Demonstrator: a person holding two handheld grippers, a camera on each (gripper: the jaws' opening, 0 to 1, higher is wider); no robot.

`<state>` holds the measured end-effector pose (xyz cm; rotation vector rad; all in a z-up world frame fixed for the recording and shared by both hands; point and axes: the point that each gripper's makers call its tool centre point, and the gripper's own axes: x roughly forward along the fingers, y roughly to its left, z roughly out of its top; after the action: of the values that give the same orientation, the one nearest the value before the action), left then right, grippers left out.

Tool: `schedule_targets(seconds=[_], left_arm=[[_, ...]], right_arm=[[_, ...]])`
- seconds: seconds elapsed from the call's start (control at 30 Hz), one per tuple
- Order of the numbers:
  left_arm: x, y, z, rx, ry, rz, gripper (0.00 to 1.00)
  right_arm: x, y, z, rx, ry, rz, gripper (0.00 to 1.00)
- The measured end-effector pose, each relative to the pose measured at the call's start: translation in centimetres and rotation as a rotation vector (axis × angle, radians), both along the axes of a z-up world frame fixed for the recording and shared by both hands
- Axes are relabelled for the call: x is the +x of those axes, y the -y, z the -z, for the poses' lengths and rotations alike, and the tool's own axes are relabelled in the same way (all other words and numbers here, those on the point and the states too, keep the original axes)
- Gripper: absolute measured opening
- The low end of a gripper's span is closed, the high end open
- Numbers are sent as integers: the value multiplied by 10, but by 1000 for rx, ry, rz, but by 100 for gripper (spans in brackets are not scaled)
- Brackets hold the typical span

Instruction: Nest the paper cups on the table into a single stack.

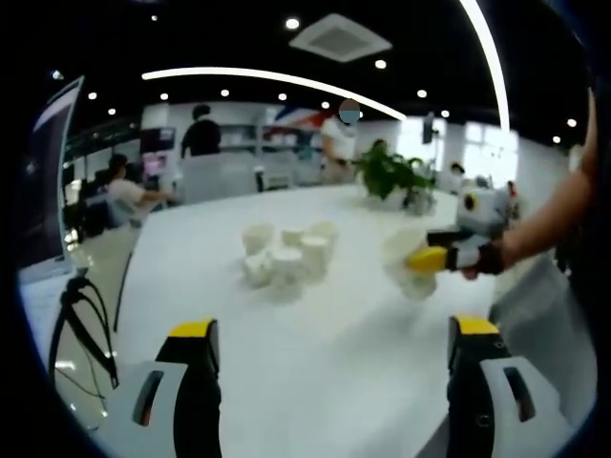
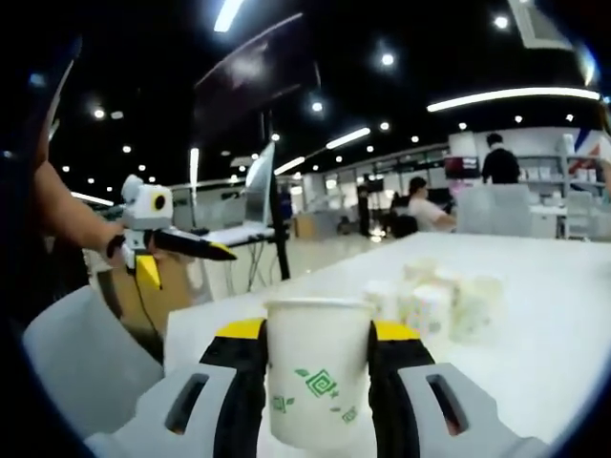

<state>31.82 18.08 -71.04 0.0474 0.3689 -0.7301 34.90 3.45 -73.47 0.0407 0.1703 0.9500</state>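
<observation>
Paper cup (image 2: 318,372) stands upright, clamped between the right gripper's (image 2: 318,355) jaws. Left gripper (image 1: 334,345) hangs with jaws spread wide over the white table (image 1: 315,363), empty. Farther off, the remaining cups (image 1: 286,256) cluster mid-table.

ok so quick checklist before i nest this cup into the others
1. Cup held: ok. The right gripper is shut on a paper cup with a green print, one finger on each side.
2. Cup attitude: ok. It stands upright, mouth up, in the right gripper view.
3. Target in sight: ok. The cluster of paper cups sits on the white table, ahead of both grippers.
4. Target cups upright: cannot tell, too blurred; one looks tipped.
5. Left gripper free: ok. The left gripper is open and holds nothing.
6. Path to the cluster: ok. Bare table lies between the held cup and the cluster; the potted plant stands farther back.
</observation>
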Motion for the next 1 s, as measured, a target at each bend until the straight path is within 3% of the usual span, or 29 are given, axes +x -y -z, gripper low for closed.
schedule_targets(seconds=[0.4, 1.0], left_arm=[[-3, -2, 2, 5, -3, -3, 99], [-1, -3, 0, -13, 4, -14, 99]], right_arm=[[-6, 2, 44, -83, -97, 8, 40], [-19, 5, 53, -132, -105, -28, 40]])
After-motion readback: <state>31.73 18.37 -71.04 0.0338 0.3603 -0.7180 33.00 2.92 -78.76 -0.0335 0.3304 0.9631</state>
